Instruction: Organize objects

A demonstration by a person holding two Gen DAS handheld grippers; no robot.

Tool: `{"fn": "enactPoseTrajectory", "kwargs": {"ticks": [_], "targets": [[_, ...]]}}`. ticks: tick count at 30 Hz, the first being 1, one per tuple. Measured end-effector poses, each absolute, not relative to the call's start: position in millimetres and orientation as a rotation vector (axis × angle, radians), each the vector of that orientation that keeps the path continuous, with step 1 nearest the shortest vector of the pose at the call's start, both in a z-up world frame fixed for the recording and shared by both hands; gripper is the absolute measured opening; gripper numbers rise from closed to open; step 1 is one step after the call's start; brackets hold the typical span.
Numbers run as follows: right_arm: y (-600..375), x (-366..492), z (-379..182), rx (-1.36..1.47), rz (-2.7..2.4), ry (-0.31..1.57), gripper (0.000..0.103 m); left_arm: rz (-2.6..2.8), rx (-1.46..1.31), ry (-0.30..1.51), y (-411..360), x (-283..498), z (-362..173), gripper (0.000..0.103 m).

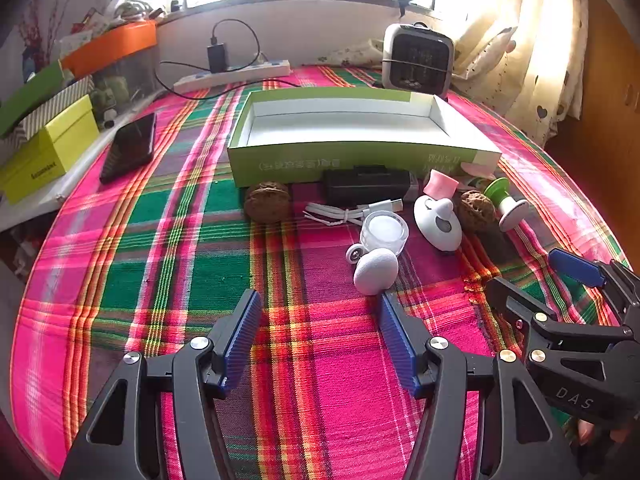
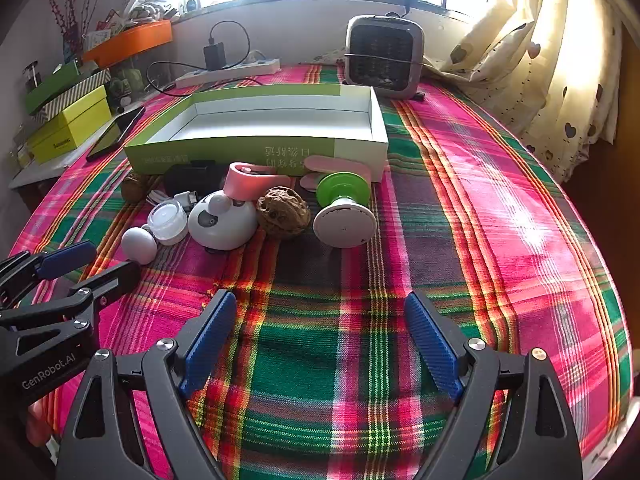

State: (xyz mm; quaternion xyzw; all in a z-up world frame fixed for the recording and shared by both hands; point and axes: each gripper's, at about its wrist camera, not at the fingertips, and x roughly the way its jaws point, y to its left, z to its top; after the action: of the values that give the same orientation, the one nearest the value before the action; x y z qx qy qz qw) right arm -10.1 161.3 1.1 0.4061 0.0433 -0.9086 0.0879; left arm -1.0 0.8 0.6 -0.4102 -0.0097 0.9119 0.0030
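A shallow green box (image 1: pixel 360 160) (image 2: pixel 256 152) with a bare white inside lies open on the plaid cloth. In front of it sits a cluster: two walnuts (image 1: pixel 267 201) (image 2: pixel 283 212), a black case (image 1: pixel 366 186), a white cable (image 1: pixel 352 211), a small clear jar (image 1: pixel 383 232) (image 2: pixel 168 222), a white egg-shaped piece (image 1: pixel 376 272) (image 2: pixel 139 245), a white rounded gadget (image 1: pixel 438 224) (image 2: pixel 222 220), a pink holder (image 1: pixel 439 184) (image 2: pixel 252 182) and a green-and-white spool (image 1: pixel 506 204) (image 2: pixel 344 210). My left gripper (image 1: pixel 320 320) stands open just short of the egg-shaped piece. My right gripper (image 2: pixel 320 320) is open over bare cloth, holding nothing.
A small heater (image 1: pixel 418 58) (image 2: pixel 384 56) stands behind the box, with a power strip (image 1: pixel 236 74) and charger to its left. A black phone (image 1: pixel 130 148) and stacked yellow-green boxes (image 1: pixel 48 148) lie at the left edge. A curtain (image 2: pixel 540 60) hangs on the right.
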Motion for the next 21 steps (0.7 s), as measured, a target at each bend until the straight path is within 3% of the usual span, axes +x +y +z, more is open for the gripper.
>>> {"fn": "enactPoseTrajectory", "kwargs": {"ticks": [21], "targets": [[161.3, -9.4, 0.6, 1.205, -2.708, 0.131, 0.086, 2.859, -1.284, -0.022, 0.3, -1.4, -2.1, 0.059]]}}
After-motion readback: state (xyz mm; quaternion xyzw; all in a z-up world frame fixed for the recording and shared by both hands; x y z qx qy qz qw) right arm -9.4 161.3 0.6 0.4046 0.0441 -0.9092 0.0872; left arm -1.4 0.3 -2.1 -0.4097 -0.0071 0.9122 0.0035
